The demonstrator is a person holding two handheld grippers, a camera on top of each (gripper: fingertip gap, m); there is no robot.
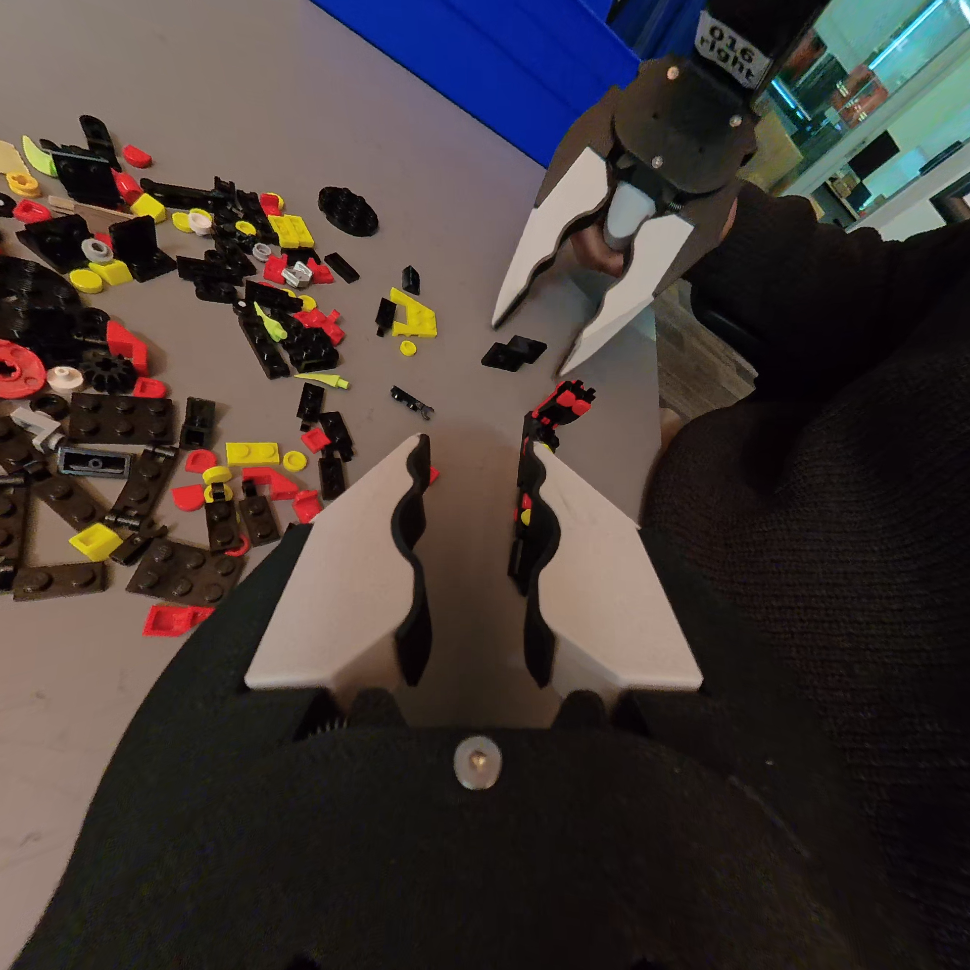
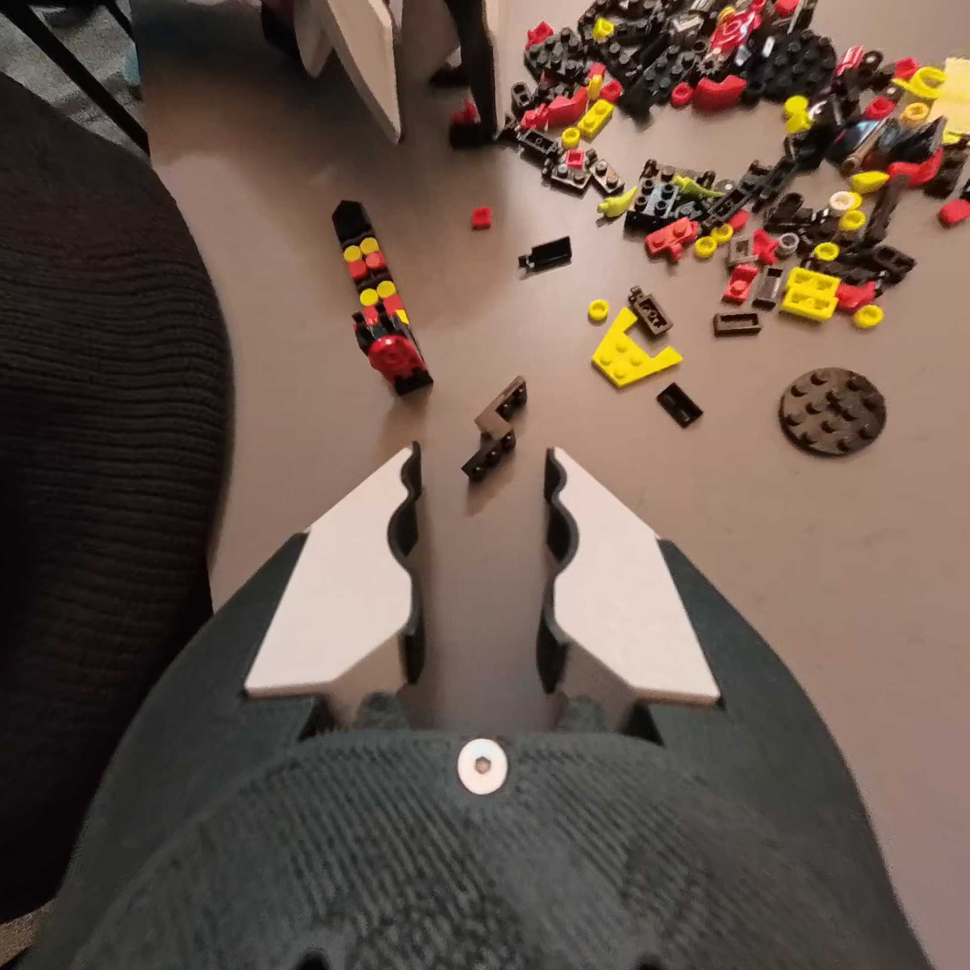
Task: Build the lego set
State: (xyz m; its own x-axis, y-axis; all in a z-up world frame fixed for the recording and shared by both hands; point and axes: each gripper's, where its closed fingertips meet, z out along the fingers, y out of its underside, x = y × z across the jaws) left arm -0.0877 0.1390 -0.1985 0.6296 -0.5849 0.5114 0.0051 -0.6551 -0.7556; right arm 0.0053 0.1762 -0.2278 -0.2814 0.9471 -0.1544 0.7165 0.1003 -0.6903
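Observation:
A long black, red and yellow Lego assembly (image 2: 383, 304) lies on the grey table (image 2: 682, 551). In the left wrist view it (image 1: 559, 404) shows just past my left gripper's right finger, which hides part of it. My left gripper (image 1: 477, 443) is open and empty above the table. My right gripper (image 2: 483, 452) is open and empty, its tips on either side of two small black angled pieces (image 2: 493, 430). The right gripper (image 1: 527, 349) also shows in the left wrist view, over those pieces (image 1: 514, 351). The left gripper (image 2: 441, 136) shows at the top of the right wrist view.
A big pile of loose black, red and yellow pieces (image 1: 157, 315) (image 2: 735, 131) covers one side. A yellow wedge plate (image 2: 630, 357) and a black round plate (image 2: 832, 409) lie apart. A blue bin (image 1: 498, 68) stands behind. A dark sleeve (image 1: 813, 525) lies at the table edge. My hands' fingertips stand some 11 centimeters from each other.

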